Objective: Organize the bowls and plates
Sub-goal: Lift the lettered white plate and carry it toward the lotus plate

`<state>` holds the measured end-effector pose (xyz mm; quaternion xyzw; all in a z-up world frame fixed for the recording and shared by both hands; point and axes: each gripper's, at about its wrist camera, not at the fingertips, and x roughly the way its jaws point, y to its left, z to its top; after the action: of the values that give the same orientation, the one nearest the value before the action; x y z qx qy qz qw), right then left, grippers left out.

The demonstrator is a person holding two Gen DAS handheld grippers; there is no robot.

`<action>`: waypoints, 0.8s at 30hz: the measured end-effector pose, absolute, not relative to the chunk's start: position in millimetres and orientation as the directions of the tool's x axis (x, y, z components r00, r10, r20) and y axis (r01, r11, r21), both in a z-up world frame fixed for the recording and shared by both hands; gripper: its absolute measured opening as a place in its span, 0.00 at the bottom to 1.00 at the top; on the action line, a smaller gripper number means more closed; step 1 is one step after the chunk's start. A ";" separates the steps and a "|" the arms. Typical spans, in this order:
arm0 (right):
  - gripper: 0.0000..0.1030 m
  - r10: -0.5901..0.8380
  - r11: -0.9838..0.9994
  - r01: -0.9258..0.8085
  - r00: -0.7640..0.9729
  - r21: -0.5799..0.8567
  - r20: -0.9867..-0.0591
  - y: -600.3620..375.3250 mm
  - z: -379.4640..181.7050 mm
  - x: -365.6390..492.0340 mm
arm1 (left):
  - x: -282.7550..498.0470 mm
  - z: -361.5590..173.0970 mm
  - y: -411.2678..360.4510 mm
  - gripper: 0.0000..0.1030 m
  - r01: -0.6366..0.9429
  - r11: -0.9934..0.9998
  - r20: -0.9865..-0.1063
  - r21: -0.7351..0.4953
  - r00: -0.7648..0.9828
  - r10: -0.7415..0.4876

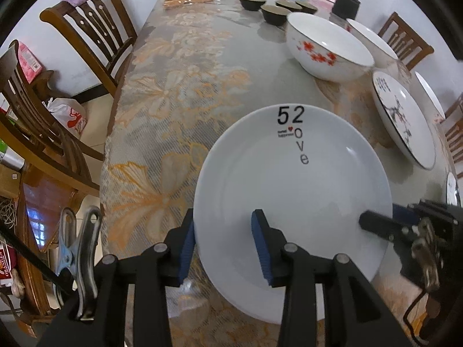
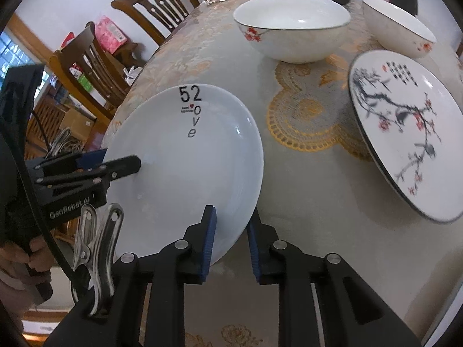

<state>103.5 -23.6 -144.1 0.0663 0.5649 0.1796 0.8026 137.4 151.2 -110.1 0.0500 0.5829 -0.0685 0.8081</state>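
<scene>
While both grippers clamp opposite edges of it, the white plate point(image 1: 292, 202) printed "52" and "ove" is held above the table point(image 1: 179, 92) with its floral cloth, tilted so that its right edge sits higher in the right wrist view. The left gripper point(image 1: 224, 243) has its 2 blue-padded fingers narrowly parted around the plate's left rim, 1 pad under the edge and 1 on the upper face. The right gripper point(image 2: 230, 240) grips the plate's near right rim the same way, its jaws almost closed on the thin edge. Beyond the plate stands a large white bowl point(image 1: 330, 49) with red blossoms, and a second white bowl point(image 2: 398, 26) sits just beside it to the right. A branch-painted plate point(image 2: 405, 141) with a dark rim lies to the right of the held plate, well clear of it. 4 small dark bowls point(image 1: 252, 1) are grouped farther along the table. Wooden chairs point(image 1: 92, 29) line the table's left side.
</scene>
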 end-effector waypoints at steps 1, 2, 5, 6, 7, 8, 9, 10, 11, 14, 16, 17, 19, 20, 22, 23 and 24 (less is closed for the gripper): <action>0.21 0.361 0.928 -0.207 0.297 0.310 -0.884 -25.4 -144.3 101.9 | 134.9 -110.1 149.8 0.38 0.172 0.985 -0.950 0.001 0.309 -0.053; 0.21 0.358 0.930 -0.201 0.294 0.309 -0.886 -27.2 -144.4 100.6 | 131.5 -110.0 147.6 0.38 0.175 0.985 -0.950 -0.001 0.307 -0.055; 0.21 0.351 0.933 -0.185 0.297 0.308 -0.888 -33.5 -143.5 95.7 | 122.8 -110.0 142.7 0.37 0.177 0.984 -0.951 -0.007 0.303 -0.061; 0.21 0.349 0.934 -0.182 0.300 0.306 -0.888 -35.6 -143.3 93.9 | 120.4 -109.9 141.3 0.37 0.178 0.984 -0.952 -0.010 0.301 -0.065; 0.21 0.346 0.936 -0.179 0.302 0.304 -0.888 -37.4 -142.8 91.3 | 117.8 -109.9 140.0 0.37 0.178 0.984 -0.952 -0.016 0.298 -0.069; 0.21 0.346 0.936 -0.172 0.301 0.306 -0.889 -39.9 -142.7 88.2 | 114.3 -109.9 138.4 0.37 0.177 0.984 -0.953 -0.026 0.294 -0.078; 0.21 0.348 0.936 -0.163 0.296 0.312 -0.890 -42.8 -143.0 85.2 | 112.1 -109.2 136.8 0.37 0.178 0.984 -0.953 -0.033 0.291 -0.084; 0.21 0.351 0.935 -0.155 0.291 0.318 -0.890 -44.4 -143.2 83.6 | 110.2 -109.1 135.1 0.37 0.180 0.983 -0.954 -0.039 0.287 -0.090; 0.21 0.355 0.934 -0.144 0.286 0.326 -0.890 -48.0 -143.5 80.4 | 107.0 -109.2 132.7 0.37 0.182 0.982 -0.954 -0.045 0.282 -0.096; 0.21 0.347 0.937 -0.135 0.288 0.321 -0.893 -54.8 -143.0 73.0 | 95.5 -109.1 124.2 0.37 0.194 0.980 -0.954 -0.051 0.279 -0.105; 0.20 0.337 0.941 -0.131 0.291 0.312 -0.895 -58.3 -142.1 67.8 | 89.1 -109.0 118.5 0.37 0.201 0.979 -0.954 -0.046 0.281 -0.103; 0.20 0.335 0.942 -0.128 0.293 0.311 -0.895 -59.5 -141.6 66.1 | 86.2 -108.3 116.7 0.37 0.199 0.979 -0.955 -0.050 0.279 -0.106; 0.20 0.331 0.944 -0.122 0.300 0.308 -0.895 -64.1 -140.1 62.6 | 81.8 -108.4 114.4 0.37 0.195 0.979 -0.955 -0.064 0.271 -0.116; 0.20 0.331 0.944 -0.118 0.303 0.309 -0.894 -66.4 -139.4 60.5 | 79.4 -108.8 113.2 0.37 0.193 0.979 -0.956 -0.072 0.267 -0.123; 0.20 0.330 0.944 -0.113 0.303 0.310 -0.894 -71.2 -139.1 56.6 | 74.4 -109.8 110.8 0.36 0.192 0.978 -0.956 -0.083 0.261 -0.132; 0.20 0.329 0.944 -0.111 0.301 0.310 -0.895 -73.8 -139.4 55.3 | 72.6 -110.0 109.2 0.36 0.192 0.978 -0.957 -0.084 0.257 -0.133; 0.20 0.328 0.945 -0.109 0.300 0.309 -0.896 -75.9 -139.2 53.1 | 70.6 -110.1 107.6 0.36 0.194 0.977 -0.956 -0.088 0.257 -0.138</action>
<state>53.1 -75.8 -139.2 0.0952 0.5755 0.1364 0.8007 70.6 107.6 -110.1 0.0235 0.6003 -0.1047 0.7925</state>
